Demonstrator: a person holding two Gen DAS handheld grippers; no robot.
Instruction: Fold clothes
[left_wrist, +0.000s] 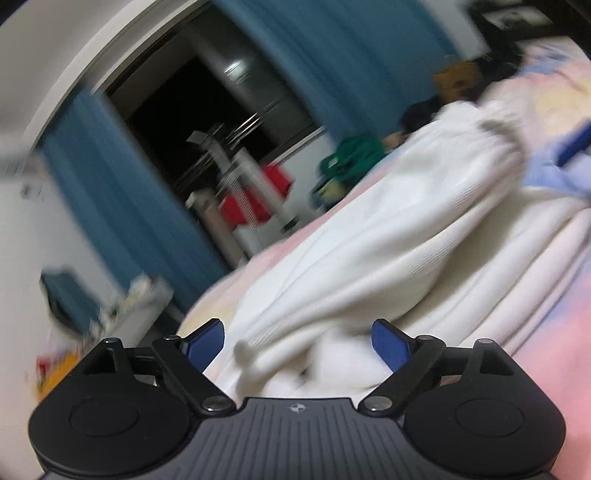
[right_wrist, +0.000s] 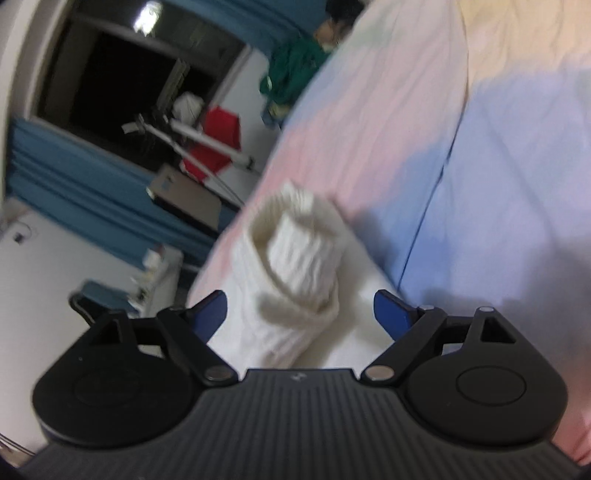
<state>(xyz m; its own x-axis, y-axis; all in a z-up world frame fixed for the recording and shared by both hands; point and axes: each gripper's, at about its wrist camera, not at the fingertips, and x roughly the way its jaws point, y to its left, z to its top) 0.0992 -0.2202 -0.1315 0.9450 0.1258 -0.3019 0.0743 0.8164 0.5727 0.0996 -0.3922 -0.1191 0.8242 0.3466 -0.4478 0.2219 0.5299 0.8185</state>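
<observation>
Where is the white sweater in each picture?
Left wrist view: the white sweater lies across the middle, from the open left tool up toward the right.
Right wrist view: only its ribbed cuff shows, low in the middle, between the open right tool's tips.
Shared landmark: the red cloth by the dark window.

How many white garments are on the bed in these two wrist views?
1 for sure: a white knit garment lies on the pastel bedspread, and its ribbed cuff sits ahead of the right hand-held gripper. Blur could hide others.
</observation>
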